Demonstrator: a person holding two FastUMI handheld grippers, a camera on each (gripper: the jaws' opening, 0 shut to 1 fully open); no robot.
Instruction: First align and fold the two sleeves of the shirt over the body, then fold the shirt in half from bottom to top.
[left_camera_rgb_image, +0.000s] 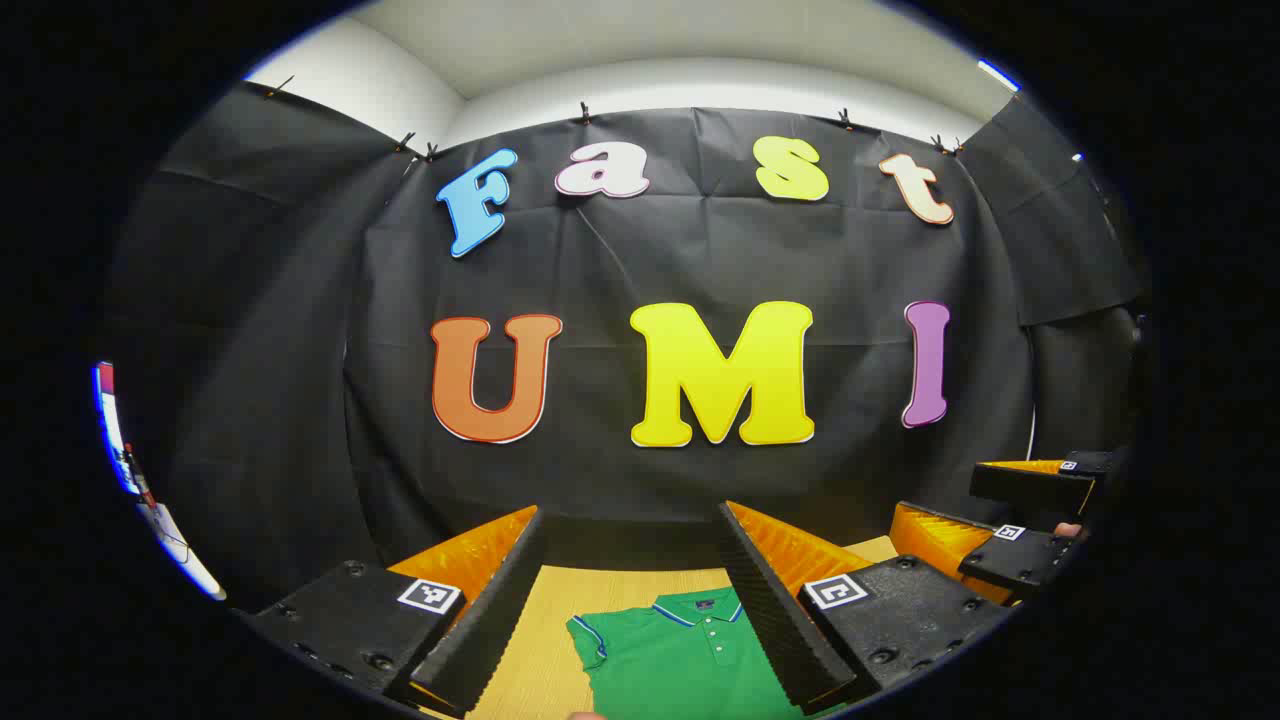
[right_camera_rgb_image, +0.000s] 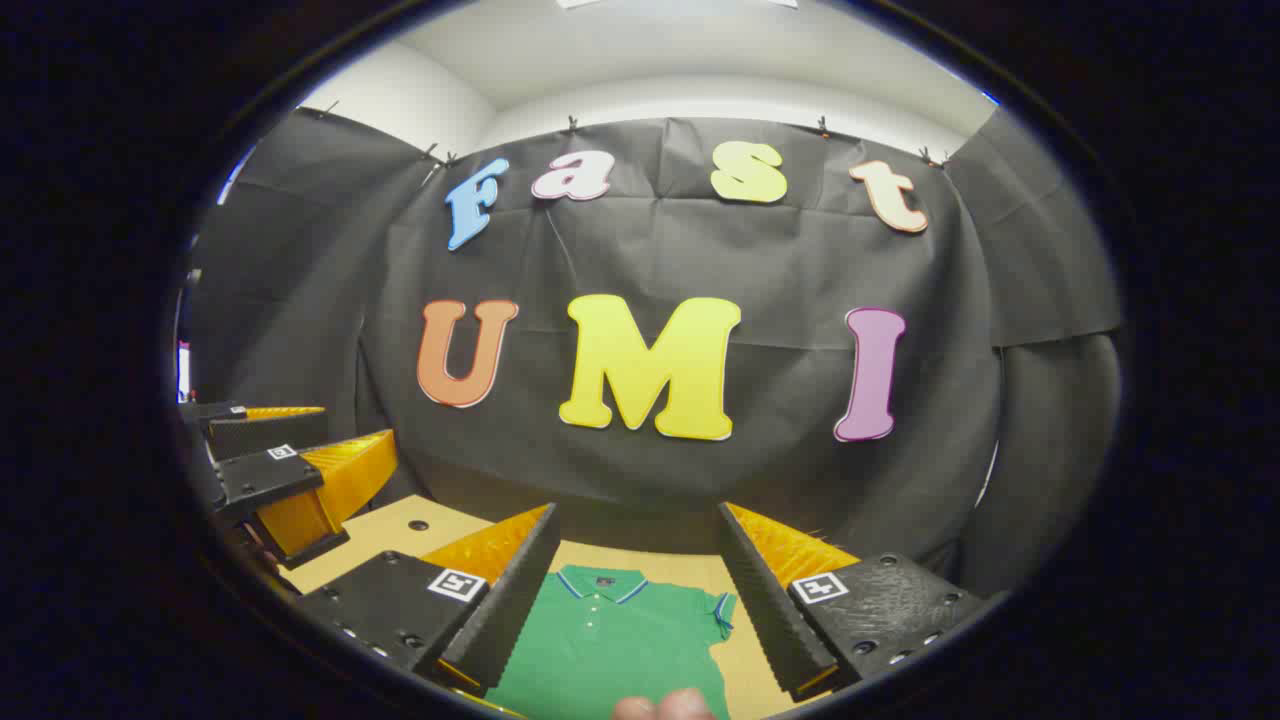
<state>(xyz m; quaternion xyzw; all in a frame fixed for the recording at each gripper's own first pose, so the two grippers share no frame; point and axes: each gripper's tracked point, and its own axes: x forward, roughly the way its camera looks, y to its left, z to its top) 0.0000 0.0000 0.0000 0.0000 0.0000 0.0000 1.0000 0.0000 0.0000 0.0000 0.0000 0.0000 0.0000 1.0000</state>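
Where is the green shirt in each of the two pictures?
Left gripper view: the green polo shirt lies at the bottom centre, on the wooden table, seen between the left gripper's open fingers.
Right gripper view: the shirt is again at the bottom centre, between the right gripper's open fingers.
Shared landmark: the shirt's blue-trimmed collar, pointing towards the black cloth wall.

Both views are aimed level at the booth's wall (left_camera_rgb_image: 700, 260) from above the table (left_camera_rgb_image: 540, 660) — side by side. The shirt (left_camera_rgb_image: 690, 650) below and that wall are shared — each gripper is seen at the other's edge.
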